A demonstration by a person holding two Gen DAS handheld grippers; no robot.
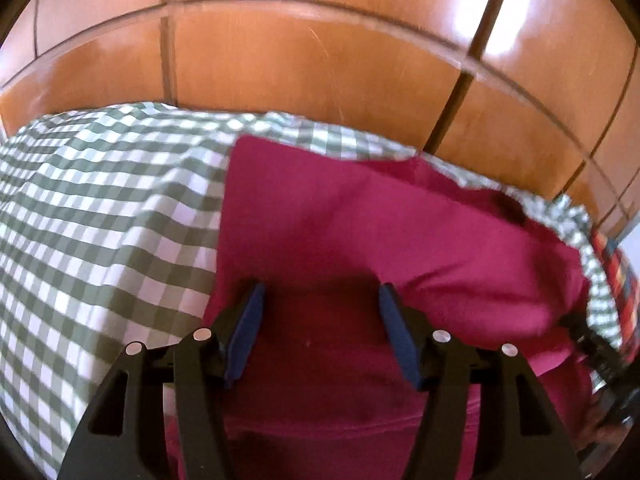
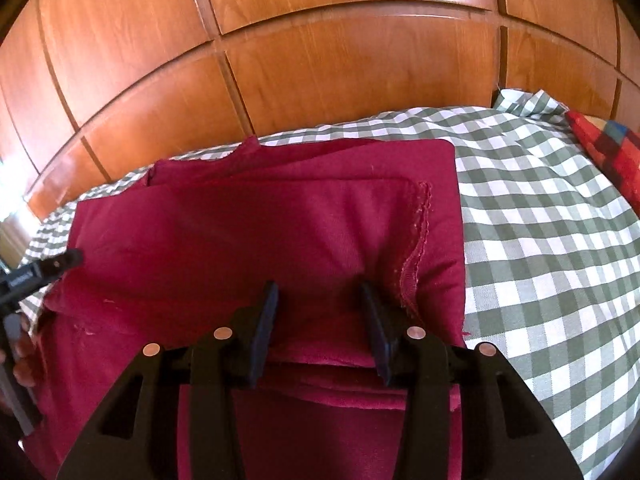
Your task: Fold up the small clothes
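A dark red garment [image 1: 360,220] lies folded in layers on the bed; in the right wrist view [image 2: 240,220] a stitched hem [image 2: 420,248] runs down its right side. My left gripper [image 1: 321,290] hovers over the garment's near part, open, with only flat cloth below its blue pads [image 1: 248,320]. My right gripper [image 2: 319,288] is also open, its fingertips low against the top layer, where a soft crease runs up between them; the pads do not pinch it. The left gripper's tip [image 2: 60,262] shows at the garment's left edge, and the right gripper [image 1: 592,344] shows at the left view's right edge.
A green and white checked cover [image 1: 100,220] [image 2: 540,220] spreads under the garment. Glossy wooden panels [image 1: 300,60] [image 2: 320,60] rise just behind the bed. A red patterned cloth [image 2: 608,152] [image 1: 620,280] lies at the far right. A hand [image 2: 24,364] holds the left tool.
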